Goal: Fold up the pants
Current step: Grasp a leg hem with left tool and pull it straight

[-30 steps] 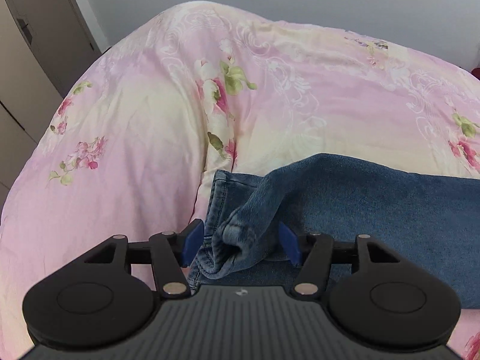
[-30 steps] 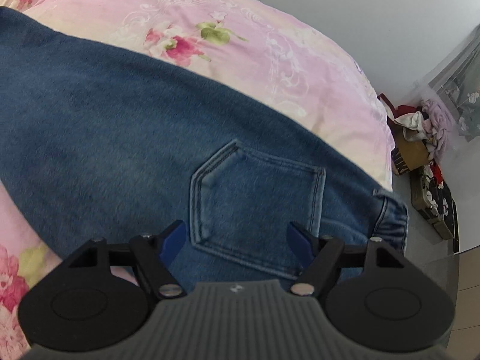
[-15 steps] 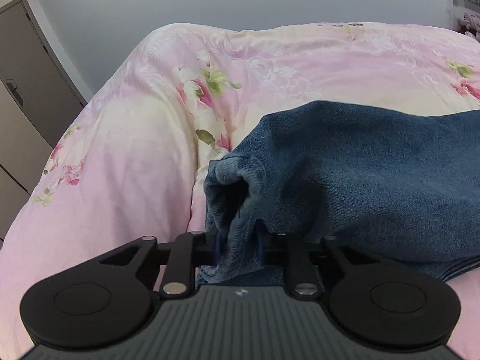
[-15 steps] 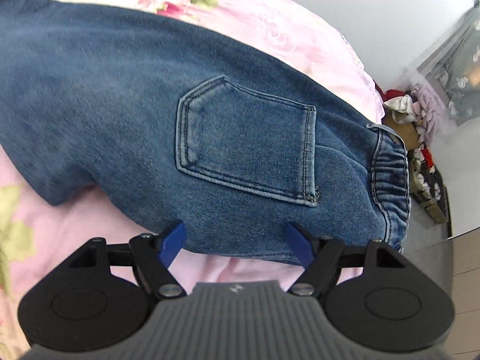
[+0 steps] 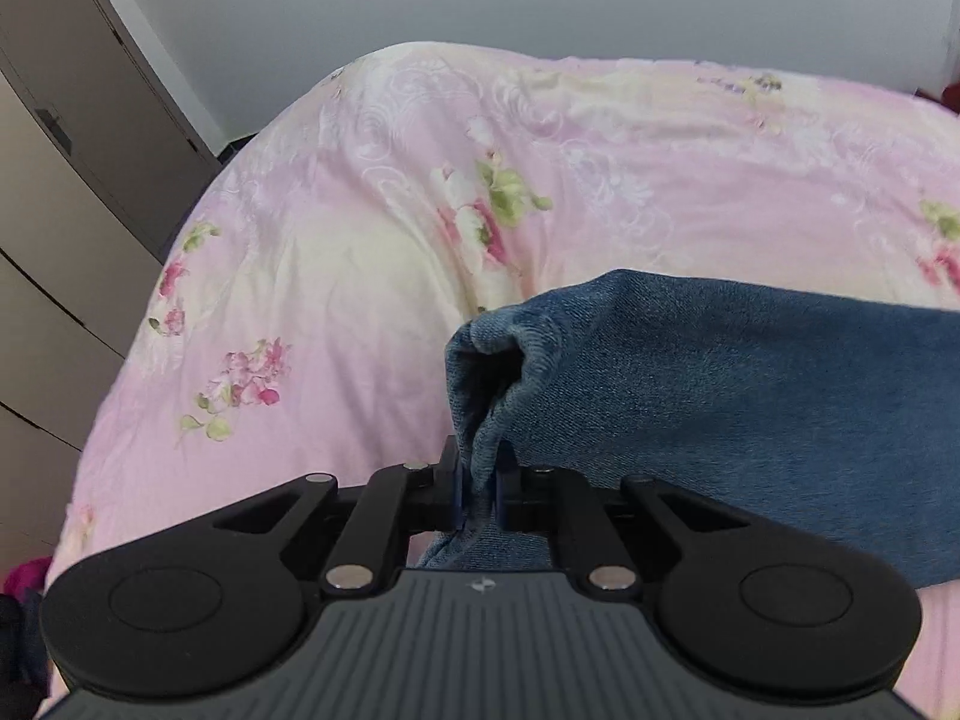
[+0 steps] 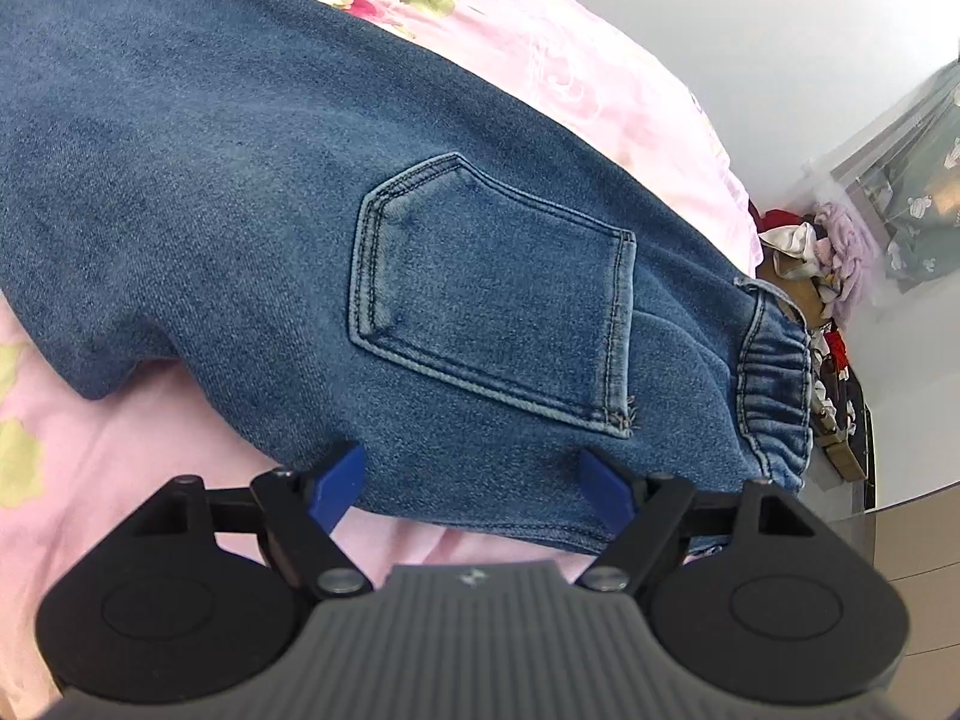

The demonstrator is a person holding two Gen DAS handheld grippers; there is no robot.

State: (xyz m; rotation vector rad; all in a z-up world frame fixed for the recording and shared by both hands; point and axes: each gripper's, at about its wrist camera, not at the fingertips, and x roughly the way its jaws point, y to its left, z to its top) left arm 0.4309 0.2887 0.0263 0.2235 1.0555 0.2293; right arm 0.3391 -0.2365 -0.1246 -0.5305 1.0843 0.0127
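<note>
Blue denim pants (image 6: 240,150) lie across a pink flowered bedspread (image 5: 360,240). In the left wrist view my left gripper (image 5: 480,480) is shut on the bunched hem of a pant leg (image 5: 510,354), which stands raised off the bedspread. The leg (image 5: 750,396) stretches away to the right. In the right wrist view my right gripper (image 6: 474,480) is open, its jaws still widening, over the near edge of the seat. The back pocket (image 6: 492,294) is just ahead and the elastic waistband (image 6: 774,372) to the right. Its blue pads do not press on the denim.
Beige wardrobe doors (image 5: 60,210) stand left of the bed. Past the bed's right edge, a pile of clothes and boxes (image 6: 822,252) sits on the floor by a grey wall. Bare bedspread (image 6: 120,450) lies left of the seat.
My left gripper closed on the leg hem and lifted it off the bedspread. My right gripper drew back to the near edge of the seat, then stayed there.
</note>
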